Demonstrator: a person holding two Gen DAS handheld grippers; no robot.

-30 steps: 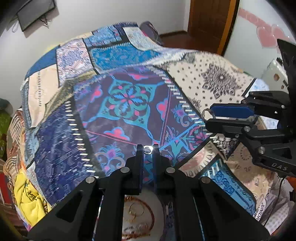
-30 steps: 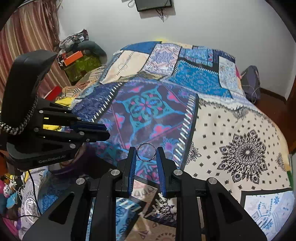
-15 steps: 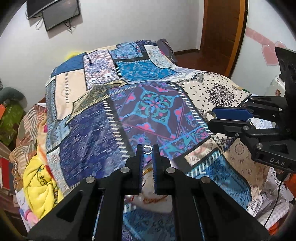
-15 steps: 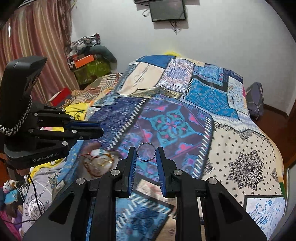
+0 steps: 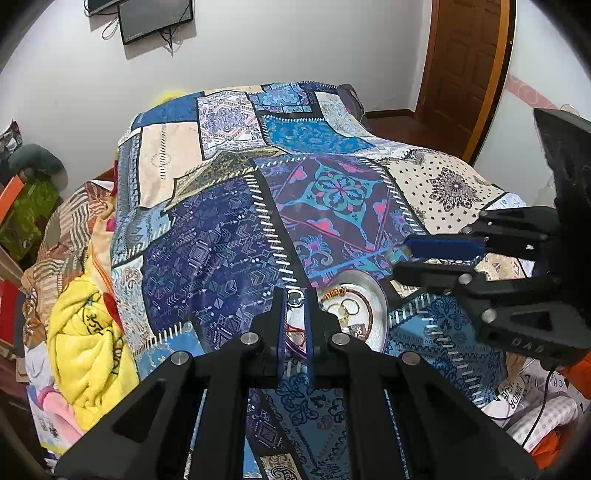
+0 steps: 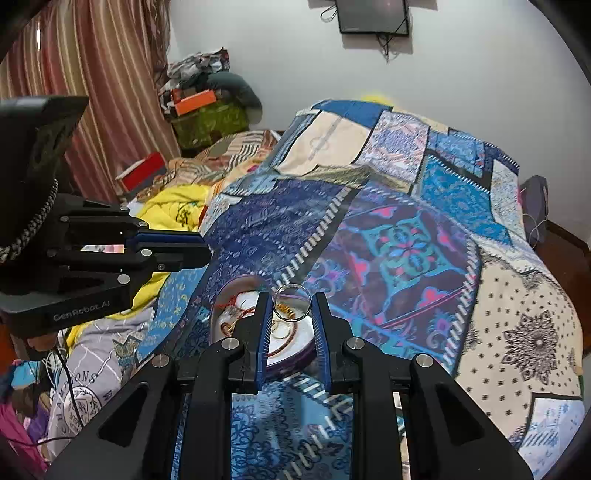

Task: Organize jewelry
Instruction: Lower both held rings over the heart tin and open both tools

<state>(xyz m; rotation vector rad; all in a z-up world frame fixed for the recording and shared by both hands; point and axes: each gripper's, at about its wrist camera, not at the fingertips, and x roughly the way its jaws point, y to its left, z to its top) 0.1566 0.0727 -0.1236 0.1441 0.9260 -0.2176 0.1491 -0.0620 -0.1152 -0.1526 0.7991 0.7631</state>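
Observation:
My left gripper (image 5: 295, 300) is shut on a small silver ring (image 5: 294, 297) and holds it in the air above the bed. My right gripper (image 6: 291, 303) is shut on a larger silver ring (image 6: 291, 302), also held up. Below both lies a round metal plate (image 5: 364, 286) on the patterned bedspread; it carries gold rings, a brown bracelet and red thread. The plate also shows in the right wrist view (image 6: 295, 341), partly hidden by my fingers. The right gripper shows at the right of the left wrist view (image 5: 439, 247), the left gripper at the left of the right wrist view (image 6: 173, 245).
The patchwork bedspread (image 5: 229, 236) covers the bed. A yellow blanket (image 5: 85, 339) and piled clothes lie at the left edge. A wooden door (image 5: 465, 62) stands at the back right, a wall screen (image 6: 373, 16) above the bed, striped curtains (image 6: 92, 92) at the left.
Both grippers have risen and pulled back from the bedspread with their rings still held. The plate of jewelry has come into view beneath the fingertips.

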